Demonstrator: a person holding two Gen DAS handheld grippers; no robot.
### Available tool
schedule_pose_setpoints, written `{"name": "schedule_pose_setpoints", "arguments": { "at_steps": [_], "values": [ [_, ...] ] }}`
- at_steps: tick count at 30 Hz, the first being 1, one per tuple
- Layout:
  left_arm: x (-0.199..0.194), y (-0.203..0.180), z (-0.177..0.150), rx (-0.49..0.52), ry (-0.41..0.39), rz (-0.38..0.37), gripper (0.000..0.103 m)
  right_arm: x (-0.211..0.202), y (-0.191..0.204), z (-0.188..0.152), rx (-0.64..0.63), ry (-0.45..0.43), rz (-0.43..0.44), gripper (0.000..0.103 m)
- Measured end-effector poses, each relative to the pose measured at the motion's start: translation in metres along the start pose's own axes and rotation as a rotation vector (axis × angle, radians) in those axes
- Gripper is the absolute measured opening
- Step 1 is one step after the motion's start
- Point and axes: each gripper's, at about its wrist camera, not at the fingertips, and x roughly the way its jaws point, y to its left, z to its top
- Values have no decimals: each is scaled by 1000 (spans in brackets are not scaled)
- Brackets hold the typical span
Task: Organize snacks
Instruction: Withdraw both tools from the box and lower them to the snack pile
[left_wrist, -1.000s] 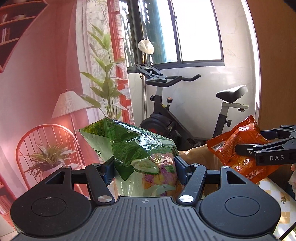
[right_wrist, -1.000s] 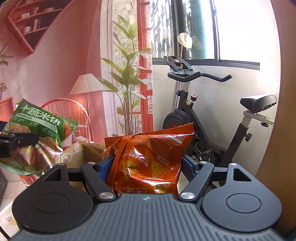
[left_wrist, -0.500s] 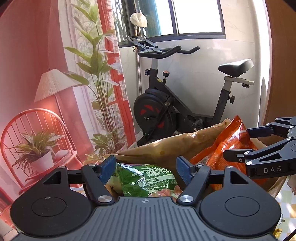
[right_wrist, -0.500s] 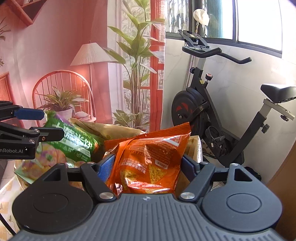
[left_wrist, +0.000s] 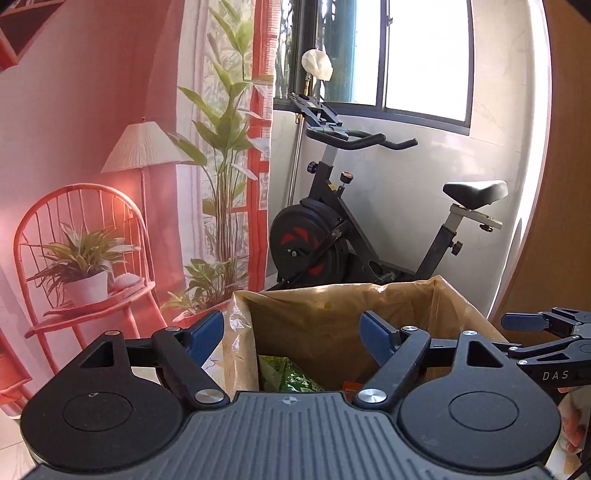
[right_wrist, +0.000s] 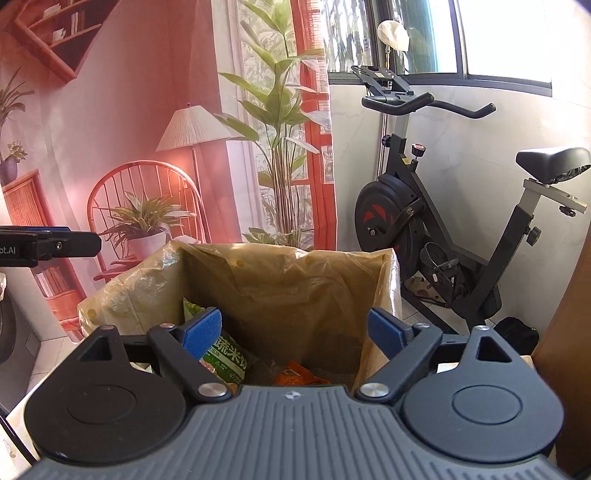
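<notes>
A box lined with a tan plastic bag (left_wrist: 332, 314) stands open below both grippers; it also shows in the right wrist view (right_wrist: 288, 280). A green snack bag (left_wrist: 291, 380) lies inside it, seen too in the right wrist view (right_wrist: 225, 360). An orange snack bag (right_wrist: 295, 376) lies beside it, a sliver showing in the left wrist view (left_wrist: 351, 386). My left gripper (left_wrist: 293, 332) is open and empty above the box. My right gripper (right_wrist: 295, 328) is open and empty above the box. Each gripper shows at the edge of the other's view, the right one (left_wrist: 546, 332) and the left one (right_wrist: 48, 243).
An exercise bike (left_wrist: 354, 236) stands behind the box by the window. A printed backdrop with a red chair (left_wrist: 81, 258) and plants hangs at the left. A wooden panel (right_wrist: 569, 354) rises at the right.
Both grippers lowered their bags into the lined box and opened. The green and orange bags now lie inside, and both grippers have lifted clear.
</notes>
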Motion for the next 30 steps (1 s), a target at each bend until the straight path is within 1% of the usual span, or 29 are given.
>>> {"name": "schedule_pose_setpoints", "arguments": {
  "at_steps": [3, 5, 7, 10, 12, 15, 17, 20, 23, 26, 30],
  "values": [
    [-19, 6, -11, -12, -15, 8, 84, -17, 1, -13, 20, -13, 28, 89],
    [-32, 10, -23, -30, -21, 19, 90, -26, 0, -23, 27, -23, 55, 90],
    [-42, 14, -38, -38, -27, 34, 92, -35, -2, -34, 33, -35, 67, 92],
    [-53, 19, -60, -38, -22, 84, 94, -44, -5, -53, 54, -42, 74, 93],
    [-58, 21, -74, -41, -22, 120, 94, -48, -8, -66, 66, -48, 77, 95],
    [-63, 24, -97, -51, -24, 155, 94, -49, -7, -83, 55, -43, 63, 96],
    [-66, 26, -110, -63, -27, 163, 94, -48, -6, -95, 49, -32, 43, 98],
    [-67, 30, -128, -81, -27, 174, 94, -47, -5, -112, 40, -28, 37, 101],
    [-64, 28, -141, -68, 0, 198, 94, -46, -4, -128, 33, -28, 23, 102],
    [-65, 29, -154, -77, 11, 196, 94, -40, -8, -146, 62, 5, 15, 102],
    [-67, 32, -172, -88, 37, 205, 94, -38, -6, -163, 43, 23, 4, 102]
  ]
}}
